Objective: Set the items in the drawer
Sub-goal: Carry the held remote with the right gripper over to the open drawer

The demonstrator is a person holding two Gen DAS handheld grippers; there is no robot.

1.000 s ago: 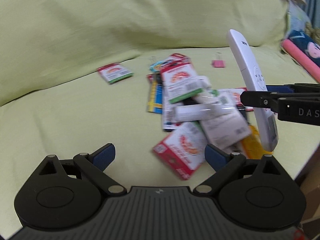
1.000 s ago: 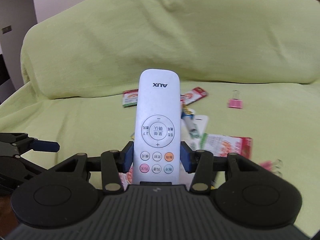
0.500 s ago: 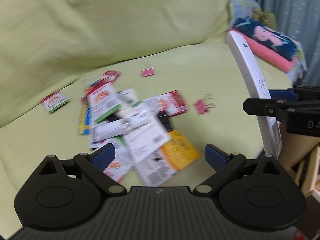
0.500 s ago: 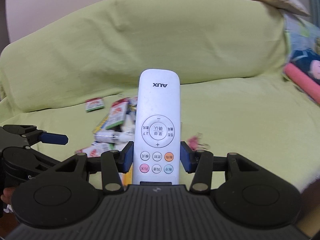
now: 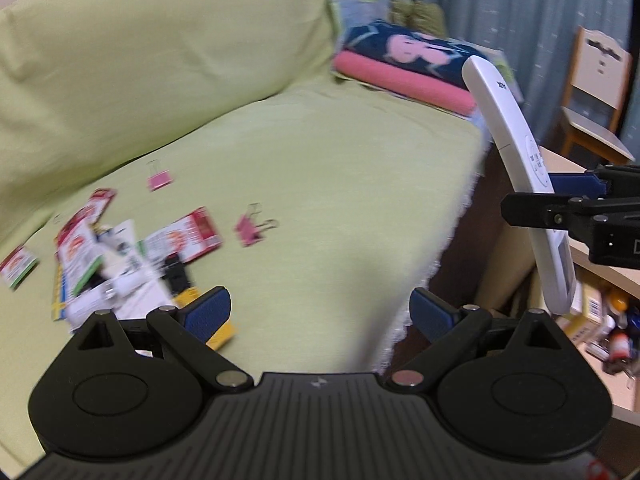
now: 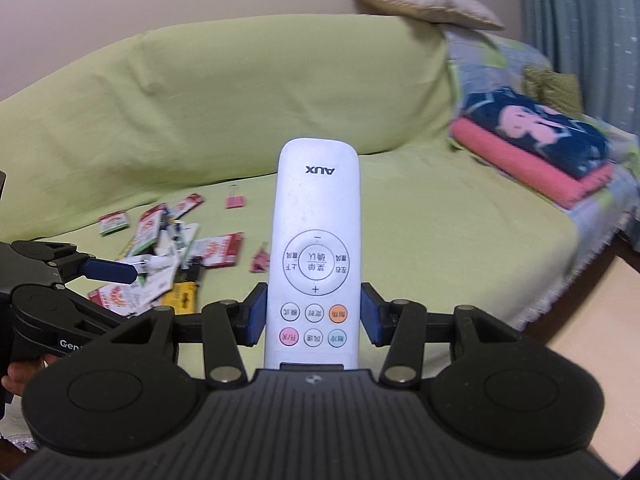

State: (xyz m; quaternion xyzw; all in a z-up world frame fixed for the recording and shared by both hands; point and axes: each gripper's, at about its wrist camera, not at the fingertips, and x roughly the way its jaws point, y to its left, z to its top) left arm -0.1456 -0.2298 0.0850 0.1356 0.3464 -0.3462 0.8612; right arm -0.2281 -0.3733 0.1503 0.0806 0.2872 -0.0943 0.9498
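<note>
Our right gripper [image 6: 313,318] squeezes the white remote [image 6: 316,248] by its low end, up in the air at the right of the sofa [image 5: 320,152]. It stands tall, so it could tip and slip. Our left gripper [image 5: 320,310] is wide apart, empty. We see no drawer yet

Both wrist views face the sofa [image 5: 340,168] closely, sharing its seat
</note>
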